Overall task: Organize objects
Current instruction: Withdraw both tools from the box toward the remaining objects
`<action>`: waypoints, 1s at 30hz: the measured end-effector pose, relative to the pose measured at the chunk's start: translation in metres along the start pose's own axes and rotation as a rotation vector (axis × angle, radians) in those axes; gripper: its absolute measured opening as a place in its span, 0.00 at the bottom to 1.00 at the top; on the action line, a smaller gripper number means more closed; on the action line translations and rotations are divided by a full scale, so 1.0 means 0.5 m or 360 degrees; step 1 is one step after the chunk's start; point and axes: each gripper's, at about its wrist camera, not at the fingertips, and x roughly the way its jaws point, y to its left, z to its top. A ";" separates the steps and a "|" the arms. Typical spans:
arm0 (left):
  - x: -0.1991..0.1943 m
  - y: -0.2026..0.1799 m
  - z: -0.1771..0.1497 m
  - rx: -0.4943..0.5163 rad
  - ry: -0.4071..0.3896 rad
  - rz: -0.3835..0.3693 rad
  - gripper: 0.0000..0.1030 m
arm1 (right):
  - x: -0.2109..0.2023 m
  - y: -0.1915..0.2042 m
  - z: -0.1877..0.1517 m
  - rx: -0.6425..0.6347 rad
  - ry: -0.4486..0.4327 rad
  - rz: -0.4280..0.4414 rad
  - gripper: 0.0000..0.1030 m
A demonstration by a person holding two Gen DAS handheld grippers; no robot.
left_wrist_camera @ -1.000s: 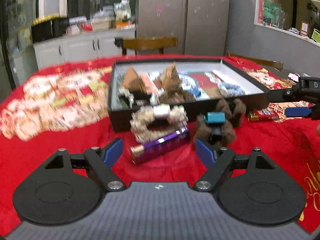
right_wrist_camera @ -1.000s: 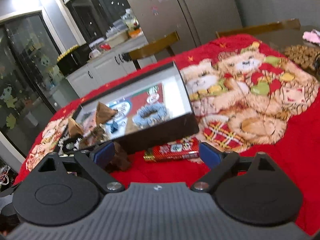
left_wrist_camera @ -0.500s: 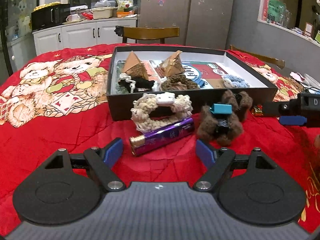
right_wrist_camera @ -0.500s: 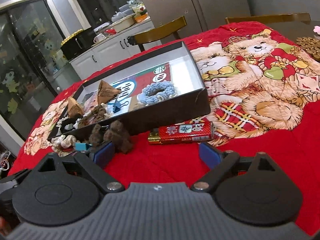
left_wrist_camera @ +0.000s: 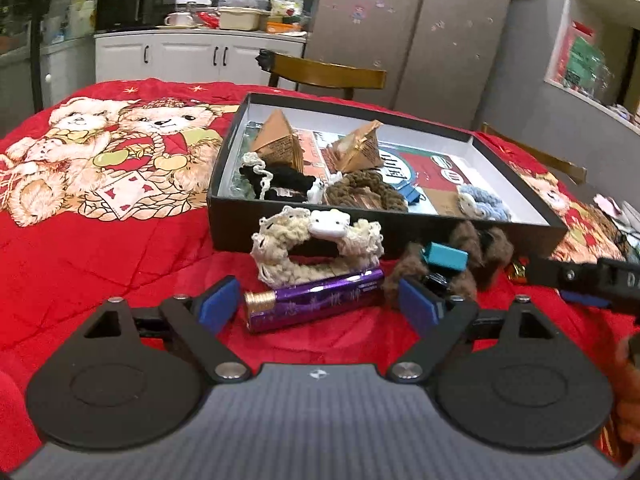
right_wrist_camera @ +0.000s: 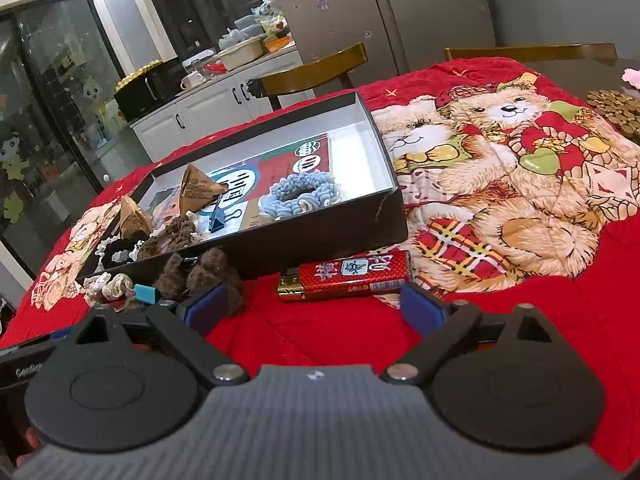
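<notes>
A black box (left_wrist_camera: 224,222) (right_wrist_camera: 348,236) on the red bear blanket holds two brown pyramid packets, scrunchies and a blue clip. In front of it lie a purple bar (left_wrist_camera: 312,300), a cream scrunchie (left_wrist_camera: 316,240), a brown scrunchie (left_wrist_camera: 460,256) (right_wrist_camera: 200,272) with a teal clip (left_wrist_camera: 444,256), and a red bar (right_wrist_camera: 348,276). My left gripper (left_wrist_camera: 320,308) is open and empty, its pads on either side of the purple bar. My right gripper (right_wrist_camera: 316,308) is open and empty, just short of the red bar.
My right gripper's arm (left_wrist_camera: 580,276) reaches in from the right of the left wrist view. Wooden chairs (left_wrist_camera: 328,74) stand behind the table. A pile of brown pieces (right_wrist_camera: 616,112) lies at the far right. Cabinets and a fridge are behind.
Both grippers have moved down and closer to the items in front of the box. The left now frames the purple bar; the right faces the red bar. Both stayed open.
</notes>
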 end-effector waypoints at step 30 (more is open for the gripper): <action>-0.001 -0.027 -0.014 0.0131 0.0006 0.0200 0.77 | 0.027 0.040 -0.013 -0.0262 -0.0080 -0.0284 0.71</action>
